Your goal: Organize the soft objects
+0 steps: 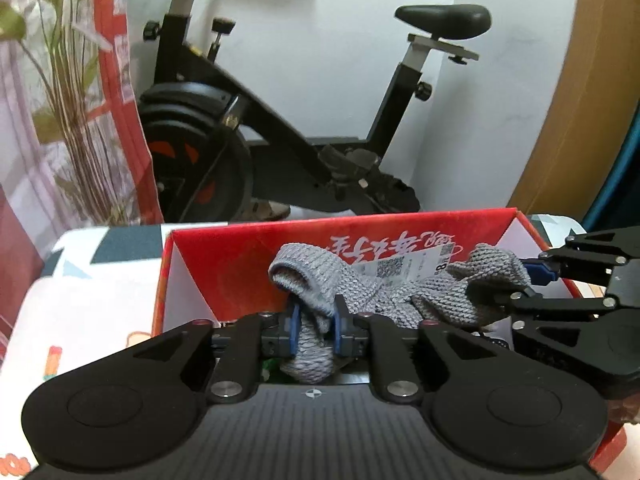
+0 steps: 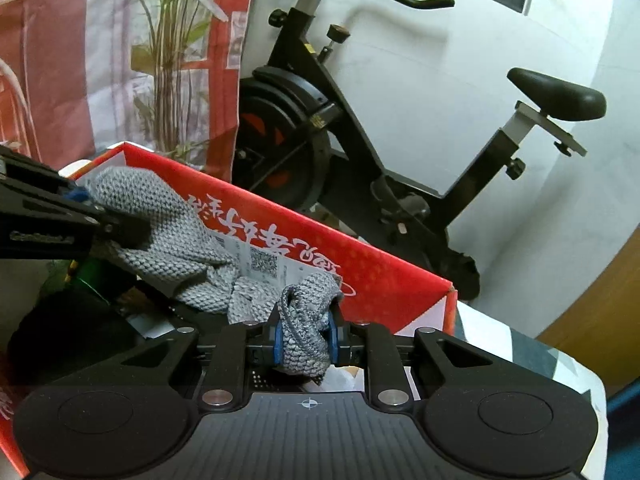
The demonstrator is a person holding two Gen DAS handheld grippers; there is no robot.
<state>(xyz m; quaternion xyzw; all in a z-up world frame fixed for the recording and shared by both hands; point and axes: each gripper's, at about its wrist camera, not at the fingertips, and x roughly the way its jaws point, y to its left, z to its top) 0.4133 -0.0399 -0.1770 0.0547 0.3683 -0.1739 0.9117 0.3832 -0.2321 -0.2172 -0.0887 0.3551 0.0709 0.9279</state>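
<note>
Behind the patterned bench [image 1: 80, 300] at twelve o'clock stands an exercise bike [image 1: 280, 120]. Over the red box [image 1: 240, 256], both left gripper [image 1: 314, 330] and right gripper [image 2: 306, 338] jaws clamp the grey knitted garment [image 1: 400, 296].

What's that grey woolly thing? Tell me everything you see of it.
The grey knitted garment is soft, chunky-stitched and crumpled, with a white paper tag bearing a square code. It hangs over the open red cardboard box, stretched between the two tools: one end is pinched by the left gripper, the other by the right gripper.
</note>
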